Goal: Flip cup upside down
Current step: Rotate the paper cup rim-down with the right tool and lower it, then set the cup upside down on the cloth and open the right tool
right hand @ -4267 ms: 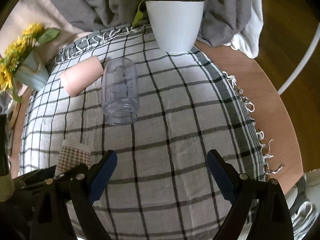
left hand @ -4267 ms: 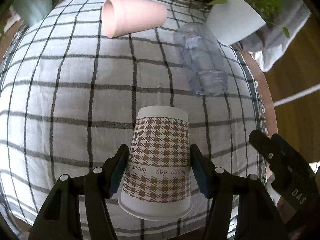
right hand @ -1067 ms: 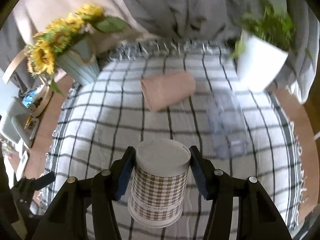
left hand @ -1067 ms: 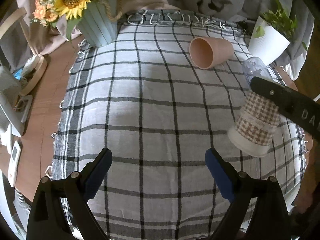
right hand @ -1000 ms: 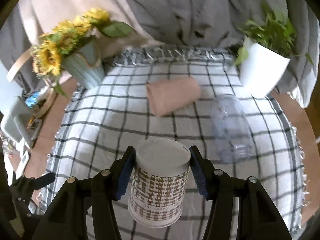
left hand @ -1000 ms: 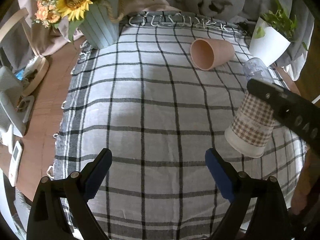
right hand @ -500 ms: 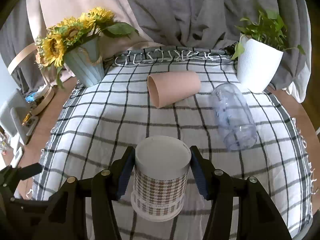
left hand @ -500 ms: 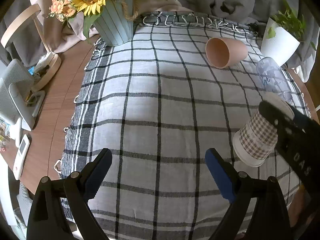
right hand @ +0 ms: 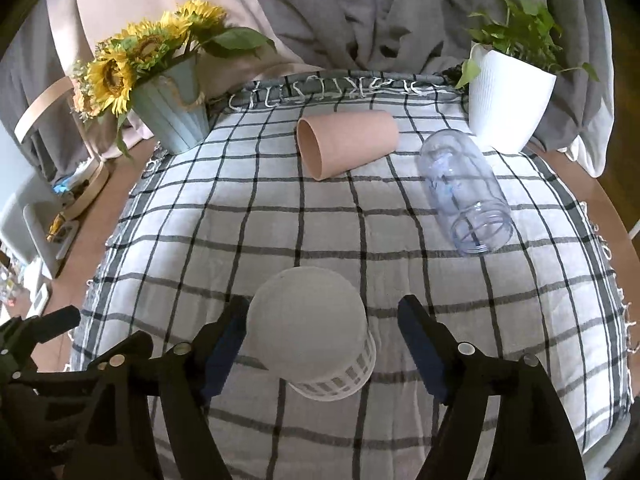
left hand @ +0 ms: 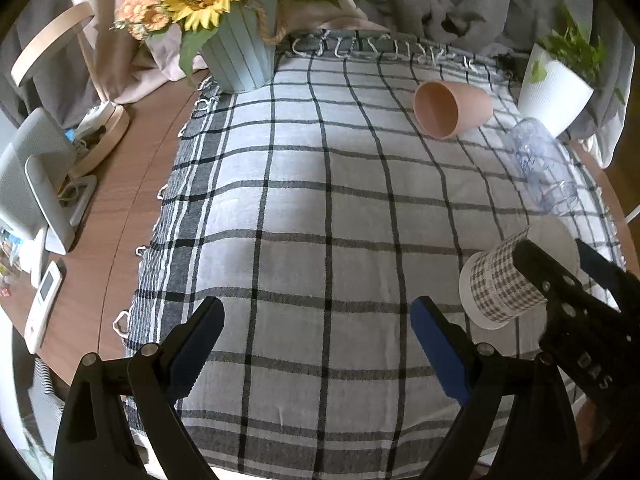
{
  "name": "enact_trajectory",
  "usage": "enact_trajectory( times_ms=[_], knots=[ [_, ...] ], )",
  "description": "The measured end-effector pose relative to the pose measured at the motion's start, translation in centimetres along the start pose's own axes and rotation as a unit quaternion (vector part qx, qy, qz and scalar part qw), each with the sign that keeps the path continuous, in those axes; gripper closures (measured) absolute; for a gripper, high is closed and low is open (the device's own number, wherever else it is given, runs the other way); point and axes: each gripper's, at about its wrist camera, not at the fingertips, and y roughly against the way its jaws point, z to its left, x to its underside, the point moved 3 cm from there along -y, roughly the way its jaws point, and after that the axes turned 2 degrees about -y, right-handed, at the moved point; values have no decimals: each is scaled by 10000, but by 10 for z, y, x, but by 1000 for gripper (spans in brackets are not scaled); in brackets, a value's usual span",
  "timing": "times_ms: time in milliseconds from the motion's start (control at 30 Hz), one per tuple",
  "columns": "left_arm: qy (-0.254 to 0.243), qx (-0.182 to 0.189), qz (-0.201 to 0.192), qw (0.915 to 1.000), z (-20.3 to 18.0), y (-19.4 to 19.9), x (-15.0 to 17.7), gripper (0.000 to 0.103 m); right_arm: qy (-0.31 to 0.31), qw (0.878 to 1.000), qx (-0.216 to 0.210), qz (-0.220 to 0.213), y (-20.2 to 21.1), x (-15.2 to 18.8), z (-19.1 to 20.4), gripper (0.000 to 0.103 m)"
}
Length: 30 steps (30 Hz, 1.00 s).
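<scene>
A brown houndstooth paper cup (right hand: 316, 336) stands upside down on the checked cloth, its white base up. It also shows in the left wrist view (left hand: 500, 284) at the right, partly behind the right gripper's black arm. My right gripper (right hand: 320, 344) is open, its fingers apart on either side of the cup, the left one close to it, the right one clear. My left gripper (left hand: 316, 344) is open and empty over the cloth's near part, left of the cup.
A pink cup (right hand: 348, 144) lies on its side at the back. A clear plastic jar (right hand: 464, 192) lies on its side to the right. A sunflower pot (right hand: 172, 120) stands back left, a white plant pot (right hand: 508, 108) back right. Wooden table (left hand: 120, 216) with devices lies left.
The right gripper has opened and let go of the houndstooth cup, which now stands base up on the cloth. The left gripper has drawn back, still open.
</scene>
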Motion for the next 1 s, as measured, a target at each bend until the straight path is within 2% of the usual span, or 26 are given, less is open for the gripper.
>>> enact_trajectory(
  times_ms=[200,333,433,567,733,833,1000],
  knots=[
    [41,312,-437,9985,-1,24,5,7,-130,9992,240,-303,40,9,-2,22],
    [-21,393,-978,9944,-9,54,10,7,-156,9973,336,-629,71,15,-7,21],
    [124,559,-1418,9882,-13,79,16,6,-193,9948,366,-925,97,20,-14,21],
    [316,422,-1908,9802,-14,106,29,6,-185,9923,323,-1181,125,27,-22,20],
    [275,250,-2170,9755,-25,138,52,6,-188,9890,143,-1457,166,43,-39,17],
    [330,223,-2389,9702,-34,160,72,0,-158,9877,47,-1553,186,55,-47,17],
    [348,130,-2598,9649,-45,185,96,0,-114,9855,-41,-1694,214,74,-59,17]
  ],
)
